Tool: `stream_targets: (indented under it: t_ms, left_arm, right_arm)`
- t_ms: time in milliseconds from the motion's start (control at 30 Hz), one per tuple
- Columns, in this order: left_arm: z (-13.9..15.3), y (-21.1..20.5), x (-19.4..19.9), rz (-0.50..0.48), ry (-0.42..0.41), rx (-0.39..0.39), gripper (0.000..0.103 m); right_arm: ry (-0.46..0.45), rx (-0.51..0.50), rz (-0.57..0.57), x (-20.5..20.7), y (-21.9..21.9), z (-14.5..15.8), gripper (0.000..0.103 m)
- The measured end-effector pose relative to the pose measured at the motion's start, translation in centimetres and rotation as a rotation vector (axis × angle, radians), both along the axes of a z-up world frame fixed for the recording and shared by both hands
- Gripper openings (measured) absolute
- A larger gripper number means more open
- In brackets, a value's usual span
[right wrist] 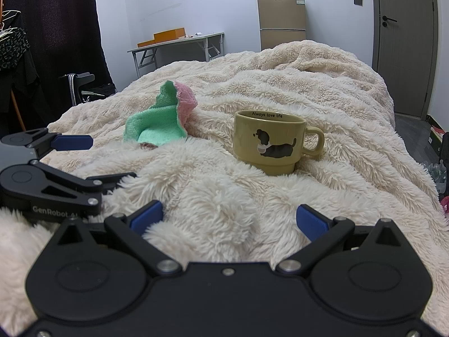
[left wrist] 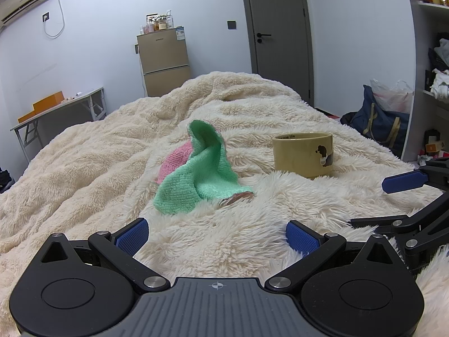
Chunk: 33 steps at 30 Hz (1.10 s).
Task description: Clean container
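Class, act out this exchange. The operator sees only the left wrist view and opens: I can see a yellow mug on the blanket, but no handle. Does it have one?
Observer: Yes. The right wrist view shows the mug has a handle on its right side, pointing away from the cloth.
Operator: Is the right gripper open? I see only one of its fingers.
Observer: Open. The right gripper has its fingers spread wide, short of the mug, holding nothing.
Operator: What is printed inside the rim?
Observer: "Always love life", above a black dog picture.
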<state>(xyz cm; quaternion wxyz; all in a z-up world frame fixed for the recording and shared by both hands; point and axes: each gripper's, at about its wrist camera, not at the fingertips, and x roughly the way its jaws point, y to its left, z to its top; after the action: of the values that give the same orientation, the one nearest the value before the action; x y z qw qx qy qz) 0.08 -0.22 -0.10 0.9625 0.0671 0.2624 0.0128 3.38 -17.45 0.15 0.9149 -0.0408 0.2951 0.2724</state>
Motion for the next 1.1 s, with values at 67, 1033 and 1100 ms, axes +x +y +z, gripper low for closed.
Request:
stream_targets:
  t_ms: [67, 1033, 1100]
  left_arm:
    - [0.0, 0.0, 0.0, 0.000, 0.000, 0.000, 0.103]
    - [4.6, 4.5, 0.0, -0.185, -0.221, -0.091, 0.103]
    - [5.0, 5.5, 0.3, -0.199, -0.255, -0.122, 0.103]
  right_arm:
    - [0.000, 0.000, 0.000, 0.0, 0.0, 0.0, 0.103]
    - [-0.136, 0.073, 0.000, 1.4, -2.9, 3.0, 0.103]
    - [-0.165, 0.073, 0.000, 1.7, -3.3, 3.1, 0.103]
